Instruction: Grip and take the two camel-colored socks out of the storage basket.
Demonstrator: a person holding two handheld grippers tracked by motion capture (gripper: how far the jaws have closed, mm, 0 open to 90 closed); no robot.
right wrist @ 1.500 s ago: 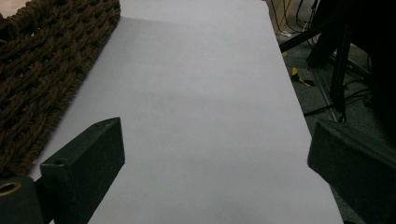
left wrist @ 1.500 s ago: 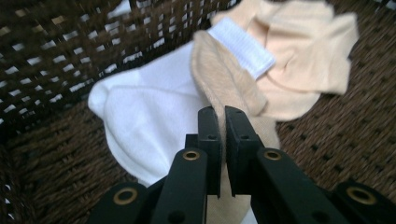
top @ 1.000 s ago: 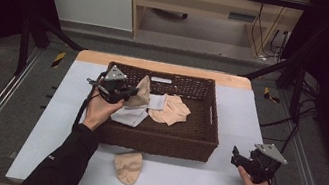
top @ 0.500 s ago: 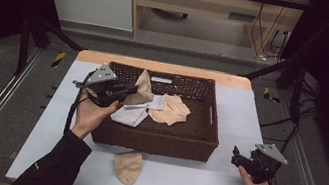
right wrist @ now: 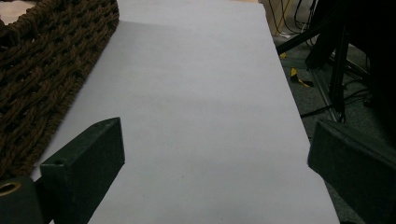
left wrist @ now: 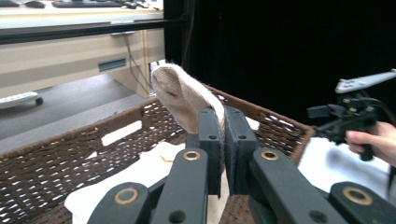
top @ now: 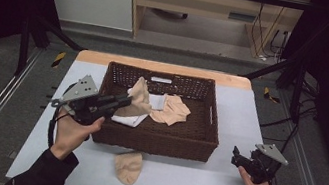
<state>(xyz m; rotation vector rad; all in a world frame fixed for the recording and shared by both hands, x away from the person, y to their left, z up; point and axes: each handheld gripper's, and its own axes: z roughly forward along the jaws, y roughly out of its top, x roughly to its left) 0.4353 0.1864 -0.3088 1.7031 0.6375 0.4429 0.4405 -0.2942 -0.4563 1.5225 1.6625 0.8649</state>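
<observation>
- Left gripper [top: 123, 100]: jaws clamped on beige sock [left wrist: 184, 95], long axis running up and forward past jaw tips, over wicker basket [top: 159, 142].
- Right gripper [top: 237, 158]: jaws wide, nothing between, bare desk [right wrist: 196, 93] ahead, well apart from sock.
- Second sock [top: 128, 166] on desk, nearer left hand.

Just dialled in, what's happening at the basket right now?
The left gripper has its jaws shut on a beige sock, lifted above the brown wicker basket. More beige and white socks lie inside; another beige sock lies on the white table. The right gripper rests open by the basket.
</observation>
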